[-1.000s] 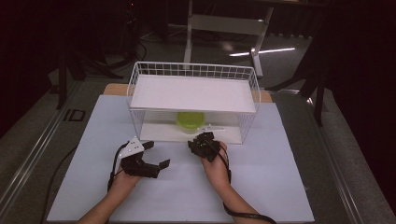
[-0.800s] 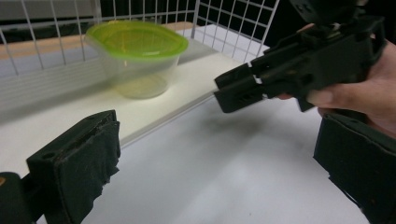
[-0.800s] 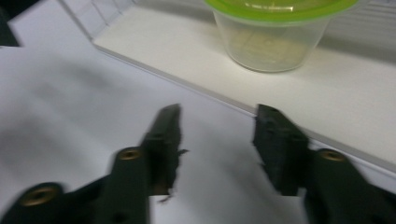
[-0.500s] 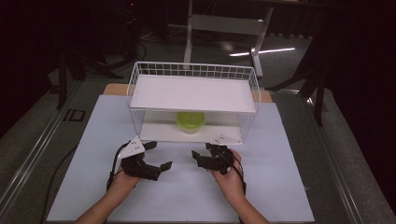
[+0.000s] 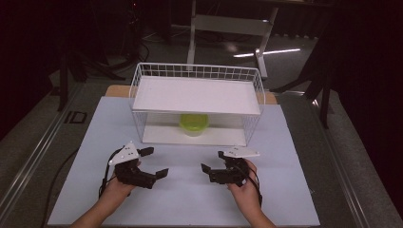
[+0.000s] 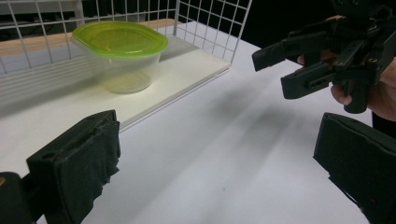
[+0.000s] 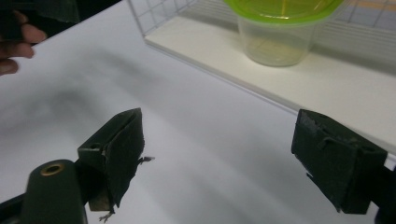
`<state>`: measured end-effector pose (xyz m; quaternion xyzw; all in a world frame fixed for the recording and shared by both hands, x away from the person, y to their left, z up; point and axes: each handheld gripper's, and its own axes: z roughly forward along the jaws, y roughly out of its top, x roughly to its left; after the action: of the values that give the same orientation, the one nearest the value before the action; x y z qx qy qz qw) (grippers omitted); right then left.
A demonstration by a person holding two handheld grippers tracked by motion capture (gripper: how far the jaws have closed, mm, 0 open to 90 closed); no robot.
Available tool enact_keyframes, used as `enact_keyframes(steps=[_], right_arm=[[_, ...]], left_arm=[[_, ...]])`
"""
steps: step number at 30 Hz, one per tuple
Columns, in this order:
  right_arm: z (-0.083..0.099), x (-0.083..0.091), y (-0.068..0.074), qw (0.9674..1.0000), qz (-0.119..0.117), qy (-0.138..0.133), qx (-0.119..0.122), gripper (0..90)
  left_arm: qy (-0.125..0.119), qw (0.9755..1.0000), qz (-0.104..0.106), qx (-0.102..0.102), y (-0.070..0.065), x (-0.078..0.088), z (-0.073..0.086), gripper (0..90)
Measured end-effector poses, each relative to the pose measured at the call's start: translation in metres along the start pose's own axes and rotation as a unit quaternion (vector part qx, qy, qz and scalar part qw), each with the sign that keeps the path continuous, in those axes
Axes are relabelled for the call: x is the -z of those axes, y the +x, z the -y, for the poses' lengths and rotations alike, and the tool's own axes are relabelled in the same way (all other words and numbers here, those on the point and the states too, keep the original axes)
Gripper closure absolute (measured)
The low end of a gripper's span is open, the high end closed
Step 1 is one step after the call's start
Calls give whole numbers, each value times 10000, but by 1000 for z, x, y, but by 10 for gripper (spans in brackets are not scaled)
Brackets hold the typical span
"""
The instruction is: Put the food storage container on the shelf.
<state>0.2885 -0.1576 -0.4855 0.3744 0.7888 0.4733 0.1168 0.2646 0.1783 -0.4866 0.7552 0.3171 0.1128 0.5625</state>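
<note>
A clear plastic container with a green lid (image 5: 194, 123) stands on the lower white board of a white wire rack (image 5: 197, 71), under its white shelf (image 5: 197, 95). My left gripper (image 5: 156, 162) rests over the white mat in front of the rack's left half, open with nothing between its jaws (image 6: 219, 177). My right gripper (image 5: 212, 161) is level with it in front of the rack's right half. Its jaws have just been opening and stand wide with nothing between them (image 7: 224, 158). The container (image 6: 119, 51) (image 7: 280, 32) lies well beyond both grippers. The two grippers point toward each other.
The white mat (image 5: 285, 142) covers the table in front of and beside the rack. The rack's front side is without wire, and its wire walls (image 6: 210, 23) close the sides and back. The right gripper (image 6: 327, 60) shows in the left gripper view.
My right gripper has drawn back from the rack's front toward the near edge and a little right, and its jaws have opened. The left gripper has barely shifted.
</note>
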Motion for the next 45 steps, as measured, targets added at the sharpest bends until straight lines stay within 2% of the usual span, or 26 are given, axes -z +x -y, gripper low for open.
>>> enact_keyframes(steps=[1, 10, 26, 30, 37, 40, 45], right_arm=[[1, 2, -1, 10000, -69, 5, -22, 169], [9, 32, -4, 9998, -109, -169, -9, 171], [25, 67, -11, 9996, -50, -266, -14, 171], [31, 72, -11, 9997, 17, -228, 54, 171], [40, 75, -13, 9998, -15, -191, 2, 170], [46, 73, -16, 9997, 41, -142, 215, 170], [49, 70, -20, 9998, 54, -112, 178, 170]], left_arm=[[-2, 10000, -2, 3, 0, 2, 0, 13], [58, 10000, -5, -10, -3, 18, 5, 13], [97, 9999, -72, 43, -7, 43, 19, 13], [84, 9999, -90, 90, -8, 47, 24, 13], [68, 9998, -132, 132, -9, 48, 35, 13], [11, 9998, -135, 166, -8, 48, 38, 13], [-3, 9997, -132, 205, -8, 47, 42, 13]])
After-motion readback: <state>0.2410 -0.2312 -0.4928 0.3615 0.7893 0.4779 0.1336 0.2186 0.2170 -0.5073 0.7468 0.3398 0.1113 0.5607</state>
